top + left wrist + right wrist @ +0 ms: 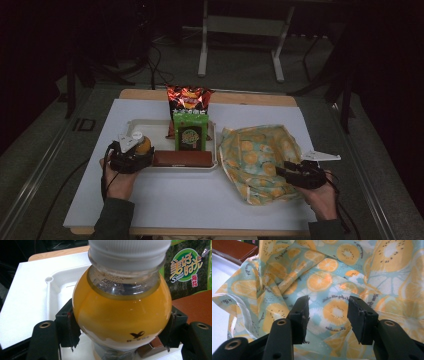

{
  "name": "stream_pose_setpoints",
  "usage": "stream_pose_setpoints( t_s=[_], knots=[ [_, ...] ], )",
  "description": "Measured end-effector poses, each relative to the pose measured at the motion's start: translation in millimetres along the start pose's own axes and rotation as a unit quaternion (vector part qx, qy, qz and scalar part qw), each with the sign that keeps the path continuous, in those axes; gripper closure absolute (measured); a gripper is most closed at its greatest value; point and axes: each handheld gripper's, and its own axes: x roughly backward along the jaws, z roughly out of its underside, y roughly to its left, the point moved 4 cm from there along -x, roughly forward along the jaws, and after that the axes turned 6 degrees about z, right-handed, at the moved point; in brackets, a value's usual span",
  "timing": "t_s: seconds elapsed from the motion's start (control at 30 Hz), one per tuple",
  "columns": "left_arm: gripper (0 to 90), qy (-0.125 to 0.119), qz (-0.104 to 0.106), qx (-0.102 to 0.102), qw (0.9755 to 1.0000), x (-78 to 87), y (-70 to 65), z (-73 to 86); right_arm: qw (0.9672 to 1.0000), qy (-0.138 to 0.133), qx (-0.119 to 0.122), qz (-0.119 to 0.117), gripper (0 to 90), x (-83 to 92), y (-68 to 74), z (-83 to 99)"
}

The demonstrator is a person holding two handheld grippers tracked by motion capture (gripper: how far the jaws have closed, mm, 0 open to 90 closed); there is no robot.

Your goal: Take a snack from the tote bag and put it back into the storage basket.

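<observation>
A round bottle of orange juice (pixel 120 307) with a white cap stands at the near left corner of the white tray (pixel 145 125). My left gripper (pixel 121 326) is shut on the bottle (pixel 144 144), one pad pressed against each side of its belly. In the high view the left gripper (pixel 141 150) sits at the tray's front left. A fruit-print bag (pixel 255 150) lies crumpled at the right of the table. My right gripper (pixel 281 170) hovers over its near right part. In the right gripper view, that gripper (pixel 328 315) stands open above the fabric (pixel 337 285), nothing between its pads.
The tray also holds a red chips bag (pixel 189 99) at the back, a green seaweed pack (pixel 190 131) standing in the middle, and a flat brown box (pixel 182 158) along the front edge. Bare white table surface (pixel 190 195) lies in front of the tray.
</observation>
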Motion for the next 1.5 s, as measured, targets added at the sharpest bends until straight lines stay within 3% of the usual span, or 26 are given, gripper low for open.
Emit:
stream_pose_setpoints(
  t_s=[0.33, 0.6, 0.73, 0.93, 1.23, 1.5],
  knots=[
    [30.2, -0.007, 0.000, -0.001, 1.0000, 2.7, -1.9, 3.1, 1.0000, 0.000, 0.001, 0.000, 51.9, -0.3, 0.0, 0.3],
    [29.7, -0.007, 0.014, 0.016, 0.9997, 1.6, 1.7, 2.8, 1.0000, 0.002, 0.001, 0.000, 51.9, -1.4, 0.0, 0.9],
    [21.6, -0.010, 0.026, 0.034, 0.9990, 1.1, 4.0, 3.8, 1.0000, 0.002, 0.001, -0.001, 51.9, -1.2, 0.1, 0.9],
    [17.1, -0.007, 0.045, 0.028, 0.9986, 7.6, 3.4, 6.4, 1.0000, 0.000, 0.000, -0.001, 51.9, 0.5, -0.8, 0.7],
    [23.7, -0.009, 0.056, 0.017, 0.9982, 20.8, 5.4, 15.4, 1.0000, -0.001, -0.001, -0.001, 51.9, 2.2, -2.3, 1.1],
    [29.1, -0.012, 0.057, 0.022, 0.9981, 30.4, 11.9, 22.7, 1.0000, -0.001, 0.000, -0.001, 51.9, 2.0, -2.1, 1.3]
  ],
)
